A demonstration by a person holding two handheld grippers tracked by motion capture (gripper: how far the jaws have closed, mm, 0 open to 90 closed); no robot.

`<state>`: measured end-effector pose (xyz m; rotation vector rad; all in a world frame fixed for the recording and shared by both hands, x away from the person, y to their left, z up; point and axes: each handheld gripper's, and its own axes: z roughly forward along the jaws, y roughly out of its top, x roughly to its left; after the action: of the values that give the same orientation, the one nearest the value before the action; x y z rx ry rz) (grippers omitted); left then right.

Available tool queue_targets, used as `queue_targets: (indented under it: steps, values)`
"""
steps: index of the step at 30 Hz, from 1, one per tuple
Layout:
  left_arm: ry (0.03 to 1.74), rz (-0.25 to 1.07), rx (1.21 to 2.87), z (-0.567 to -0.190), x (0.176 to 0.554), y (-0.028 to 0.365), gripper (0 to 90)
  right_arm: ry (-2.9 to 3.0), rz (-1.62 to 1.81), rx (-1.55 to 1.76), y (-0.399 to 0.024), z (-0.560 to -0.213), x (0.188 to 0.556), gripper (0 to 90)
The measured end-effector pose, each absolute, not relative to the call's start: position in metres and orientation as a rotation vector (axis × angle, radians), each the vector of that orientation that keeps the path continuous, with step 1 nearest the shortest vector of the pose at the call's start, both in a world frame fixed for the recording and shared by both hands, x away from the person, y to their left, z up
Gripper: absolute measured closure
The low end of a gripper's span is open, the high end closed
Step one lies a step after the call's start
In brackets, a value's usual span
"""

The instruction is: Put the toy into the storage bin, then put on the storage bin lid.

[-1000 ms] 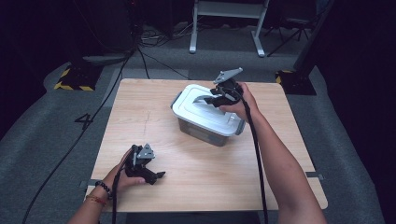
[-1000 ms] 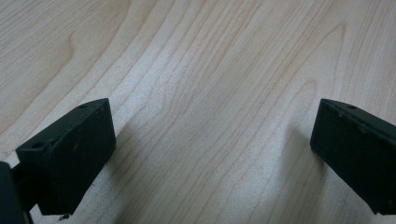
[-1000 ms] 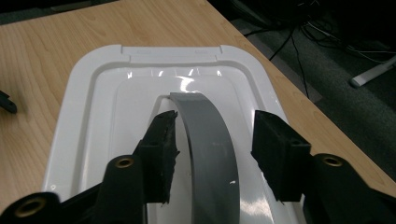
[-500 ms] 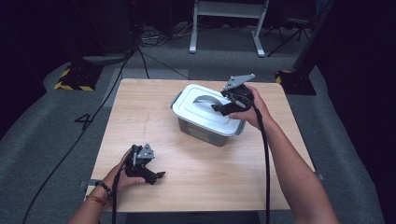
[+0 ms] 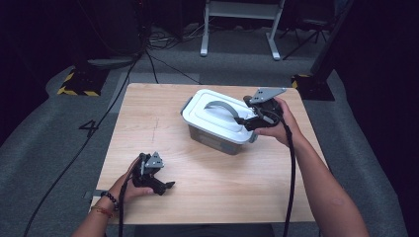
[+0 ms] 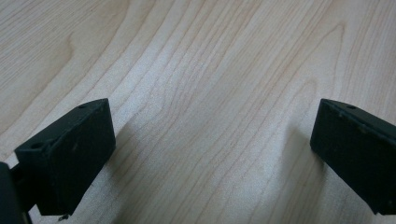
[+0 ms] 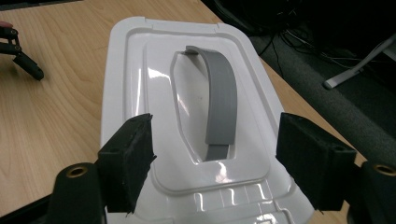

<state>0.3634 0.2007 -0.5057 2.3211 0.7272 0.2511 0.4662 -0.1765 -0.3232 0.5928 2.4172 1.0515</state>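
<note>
A plastic box (image 5: 217, 133) with a white lid (image 7: 140, 93) and a grey handle (image 7: 219, 102) stands on the wooden table (image 5: 237, 187), right of middle. My right gripper (image 5: 243, 120) hovers at the lid's right end and points along the handle (image 5: 220, 106). Its jaws have just been opening. In the right gripper view they stand wide apart with nothing between the pads, so the right gripper (image 7: 217, 137) is open. My left gripper (image 5: 165, 186) rests open on the table at the front left, and its jaws (image 6: 212, 140) frame bare wood.
The left half of the table (image 5: 143, 118) is bare wood. Beyond the far edge, cables (image 5: 163, 59) run over grey floor. A metal stand's legs (image 5: 237, 29) are behind, and striped bases (image 5: 79, 84) sit at both far corners.
My right gripper has drawn back to the right, from over the middle of the lid to its right end, and its jaws have opened. The left gripper has stayed put.
</note>
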Motion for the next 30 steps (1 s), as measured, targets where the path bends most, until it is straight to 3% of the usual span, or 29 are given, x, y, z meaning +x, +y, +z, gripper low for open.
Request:
queue_targets:
  steps: [17, 30]
  values:
    - [0.721, 0.253, 2.324, -0.506, 0.363, 0.201, 0.5, 2.348, 0.950, 0.619, -0.219, -0.330, 0.432, 24.2]
    - [0.720, 0.247, 2.324, -0.506, 0.364, 0.201, 0.3, 2.329, 0.825, 0.714, -0.257, -0.374, 0.407, 22.8]
